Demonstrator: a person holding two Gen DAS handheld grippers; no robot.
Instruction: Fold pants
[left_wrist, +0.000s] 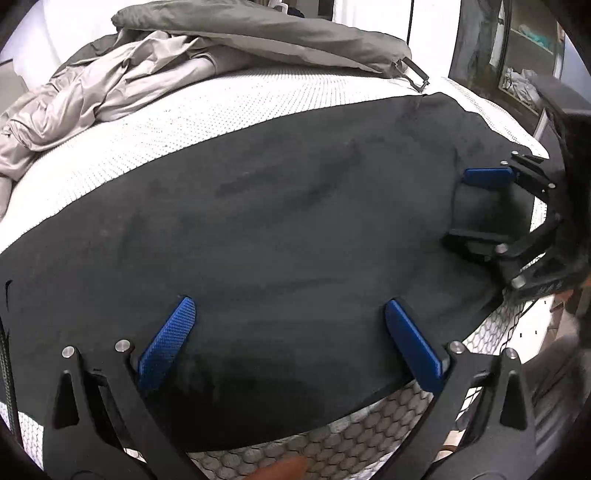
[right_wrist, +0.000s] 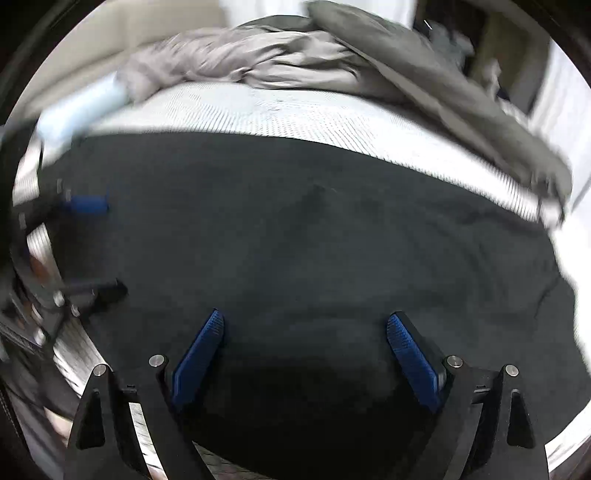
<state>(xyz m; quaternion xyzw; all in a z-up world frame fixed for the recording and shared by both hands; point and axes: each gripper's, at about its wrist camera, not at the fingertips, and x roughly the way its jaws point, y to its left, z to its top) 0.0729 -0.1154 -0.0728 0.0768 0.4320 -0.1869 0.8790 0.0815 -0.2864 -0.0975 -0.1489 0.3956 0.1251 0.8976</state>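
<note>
Your left tool (left_wrist: 290, 306) stands wide open, blue pads (left_wrist: 168, 341) splayed well apart over the near edge of the dark pants (left_wrist: 295, 221); nothing is pinched between them. Whether the tips touch the cloth you cannot tell.

Your right tool (right_wrist: 304, 325) is likewise spread wide, pads (right_wrist: 412, 358) angled outward above the same dark fabric, gripping nothing. In the left wrist view it shows at the right end of the garment, one blue pad over the cloth there. The right wrist view is blurred, more so toward the edges.

The pants lie spread flat across the bed (left_wrist: 221, 122), on a white mattress with a dotted weave, reaching to its near edge, where a honeycomb-pattern side panel (left_wrist: 332, 443) shows below. A few shallow creases run across the middle of the fabric.

Beyond the pants, at the far side of the mattress, sits a heap of crumpled grey bedding (left_wrist: 122, 85), with a darker grey cover (left_wrist: 277, 40) lying over it.
</note>
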